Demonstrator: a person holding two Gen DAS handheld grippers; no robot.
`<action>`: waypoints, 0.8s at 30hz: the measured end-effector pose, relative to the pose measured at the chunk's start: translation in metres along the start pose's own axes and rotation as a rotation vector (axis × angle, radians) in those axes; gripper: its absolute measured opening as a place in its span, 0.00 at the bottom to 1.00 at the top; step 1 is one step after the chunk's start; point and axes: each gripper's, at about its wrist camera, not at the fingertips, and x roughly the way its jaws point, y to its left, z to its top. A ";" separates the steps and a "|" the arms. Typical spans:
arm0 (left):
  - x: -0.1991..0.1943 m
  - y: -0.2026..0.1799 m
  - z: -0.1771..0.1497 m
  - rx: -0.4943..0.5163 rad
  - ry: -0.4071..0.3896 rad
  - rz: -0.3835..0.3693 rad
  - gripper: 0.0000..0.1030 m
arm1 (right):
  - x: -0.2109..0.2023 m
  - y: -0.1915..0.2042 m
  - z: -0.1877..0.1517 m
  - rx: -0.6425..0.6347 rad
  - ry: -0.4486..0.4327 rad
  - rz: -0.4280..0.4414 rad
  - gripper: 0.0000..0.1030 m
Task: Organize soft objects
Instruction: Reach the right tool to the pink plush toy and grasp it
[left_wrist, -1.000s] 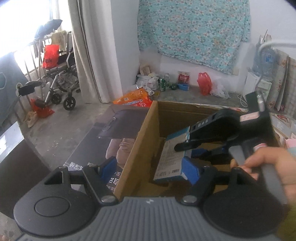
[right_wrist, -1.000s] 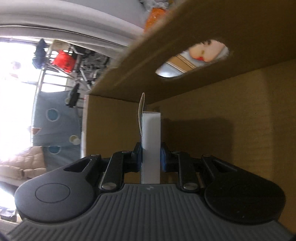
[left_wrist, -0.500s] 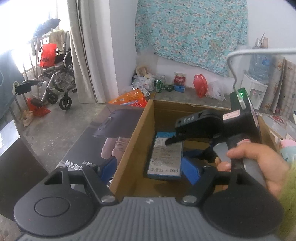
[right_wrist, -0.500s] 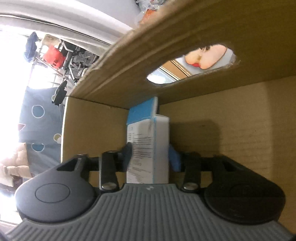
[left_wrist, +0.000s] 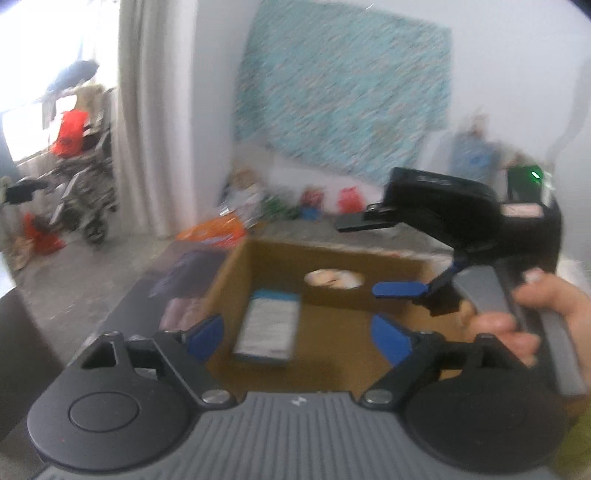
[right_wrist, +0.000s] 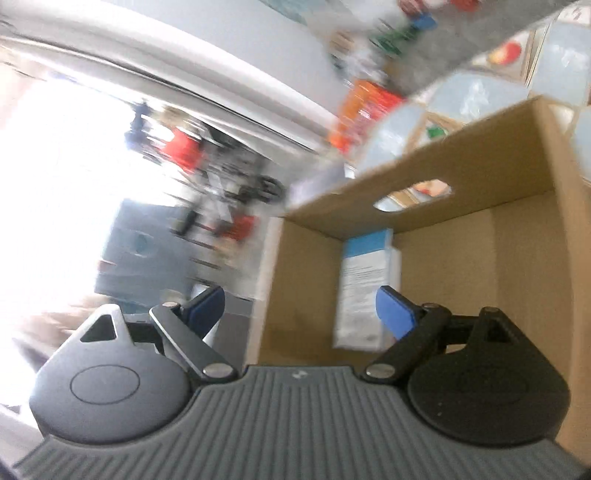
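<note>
The right tongs (left_wrist: 397, 290) have released the blue-and-white packet (left_wrist: 267, 325) and withdrawn above the cardboard box (left_wrist: 369, 254). The packet lies flat on the box floor. Both tongs, right and left (left_wrist: 297, 332), gape wide and empty.

- The cardboard box (left_wrist: 229, 280) is open on top; its walls fence all sides.
- A blue-white pack (left_wrist: 267, 325) lies on the floor's left part; the right stays bare.

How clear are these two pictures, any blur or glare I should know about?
Left wrist view: motion blur smears the background and the packet in the cardboard box, its print unreadable; the window is overexposed. Right wrist view: stronger streaking at upper left, window glare washing out the left side; the packet is soft; fisheye bends straight edges.
</note>
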 end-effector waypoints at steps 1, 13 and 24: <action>-0.008 -0.008 -0.002 0.010 -0.015 -0.032 0.90 | -0.020 0.002 -0.008 -0.012 -0.016 0.032 0.87; -0.054 -0.167 -0.055 0.229 -0.023 -0.464 0.92 | -0.306 -0.107 -0.097 -0.034 -0.277 -0.008 0.87; -0.019 -0.328 -0.123 0.477 0.037 -0.602 0.91 | -0.484 -0.201 -0.151 0.016 -0.615 -0.325 0.88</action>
